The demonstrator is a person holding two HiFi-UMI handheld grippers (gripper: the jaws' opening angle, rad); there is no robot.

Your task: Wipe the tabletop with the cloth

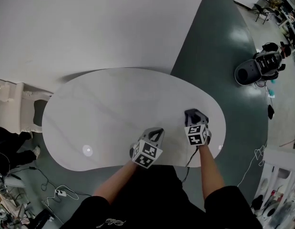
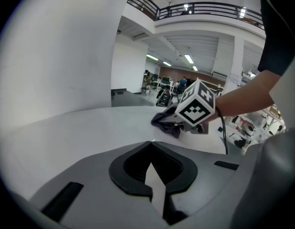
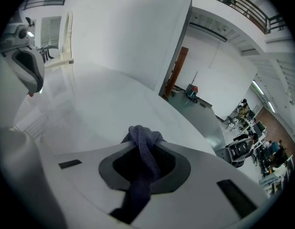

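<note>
The white oval tabletop (image 1: 114, 113) fills the middle of the head view. My right gripper (image 1: 193, 113) rests low over its near right part, shut on a dark grey cloth (image 3: 146, 140) that bunches out past the jaw tips and runs back between them. From the left gripper view the same cloth (image 2: 165, 120) lies against the table under the right gripper (image 2: 173, 116). My left gripper (image 1: 156, 132) hovers by the near edge, left of the right one, with its jaws shut (image 2: 152, 143) and nothing between them.
A white carved chair (image 1: 14, 106) stands at the table's left end, against a white wall. Dark green floor (image 1: 218, 46) lies to the right, with a black machine (image 1: 259, 68) on it. Cables (image 1: 56, 192) trail on the floor at the lower left.
</note>
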